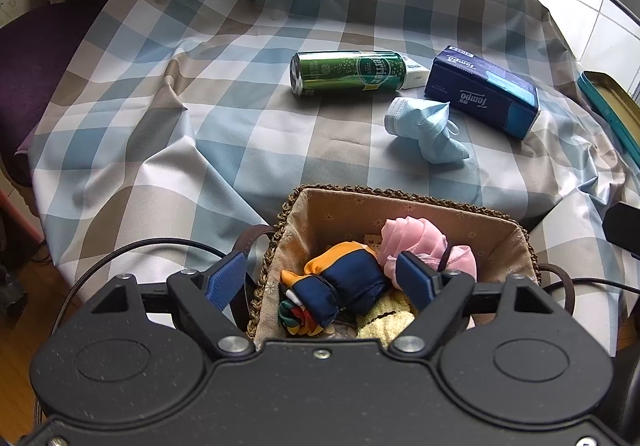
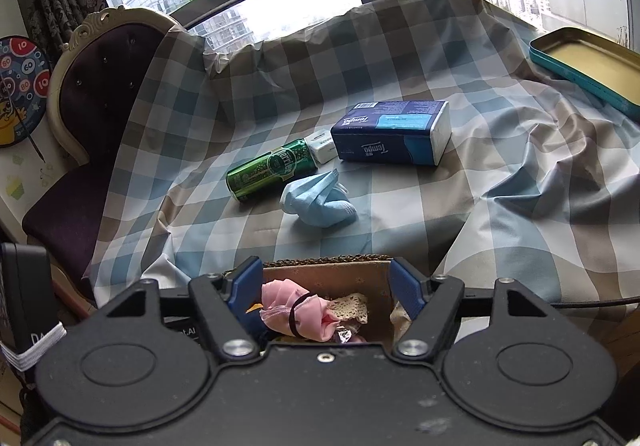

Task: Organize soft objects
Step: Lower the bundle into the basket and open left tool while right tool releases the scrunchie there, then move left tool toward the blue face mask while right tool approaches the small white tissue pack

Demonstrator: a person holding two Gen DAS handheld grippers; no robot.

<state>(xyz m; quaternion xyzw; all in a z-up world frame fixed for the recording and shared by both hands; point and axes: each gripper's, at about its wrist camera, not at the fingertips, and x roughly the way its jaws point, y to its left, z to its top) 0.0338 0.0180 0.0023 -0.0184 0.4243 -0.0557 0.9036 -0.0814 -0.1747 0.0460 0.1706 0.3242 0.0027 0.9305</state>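
Observation:
A woven basket [image 1: 408, 199] with cloth lining sits at the table's near edge. It holds a navy and orange cloth bundle [image 1: 348, 278], a pink fabric bundle [image 1: 412, 240] and a yellow fuzzy piece [image 1: 386, 320]. My left gripper [image 1: 320, 278] is open and empty above the basket. My right gripper [image 2: 326, 286] is open and empty above the same basket [image 2: 320, 260], over the pink bundle [image 2: 292, 312]. A crumpled light blue face mask [image 1: 426, 127] lies on the tablecloth beyond the basket; it also shows in the right wrist view [image 2: 318, 199].
A green can [image 1: 348, 71] lies on its side beside a blue tissue pack [image 1: 482, 91] and a small white box [image 1: 416, 75]. An open teal tin [image 2: 588, 63] sits at the far right. A purple chair [image 2: 96, 117] stands left. The checked tablecloth [image 1: 200, 105] is rumpled.

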